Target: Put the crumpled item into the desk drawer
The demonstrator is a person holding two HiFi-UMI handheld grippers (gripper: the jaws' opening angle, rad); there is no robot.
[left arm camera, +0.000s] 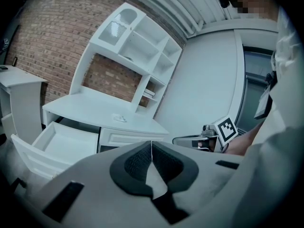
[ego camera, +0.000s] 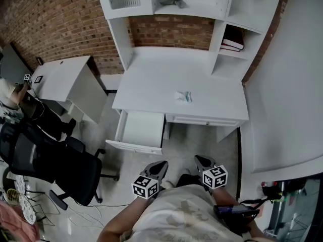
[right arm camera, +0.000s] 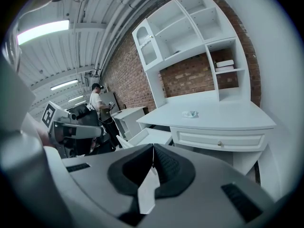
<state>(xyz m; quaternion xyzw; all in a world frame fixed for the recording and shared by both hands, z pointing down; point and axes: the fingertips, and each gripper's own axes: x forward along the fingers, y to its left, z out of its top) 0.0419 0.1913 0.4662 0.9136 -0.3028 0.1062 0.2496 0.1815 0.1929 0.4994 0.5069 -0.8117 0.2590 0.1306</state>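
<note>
A small crumpled white item (ego camera: pixel 183 97) lies on the white desk top (ego camera: pixel 151 79), right of centre; it also shows as the crumpled item (right arm camera: pixel 191 113) in the right gripper view and the crumpled item (left arm camera: pixel 119 118) in the left gripper view. The left desk drawer (ego camera: pixel 138 130) stands pulled open and empty. Both grippers hang low in front of the person, well short of the desk. My left gripper (ego camera: pixel 160 168) is shut with nothing in it. My right gripper (ego camera: pixel 200 162) is shut and empty too.
A closed right drawer (ego camera: pixel 203 120) sits under the desk top. A hutch with shelves (ego camera: pixel 237 29) holds books (ego camera: pixel 232 44). A black office chair (ego camera: pixel 48 160) stands left of the drawer. A second white desk (ego camera: pixel 63 79) and a person (ego camera: pixel 7 92) are at far left.
</note>
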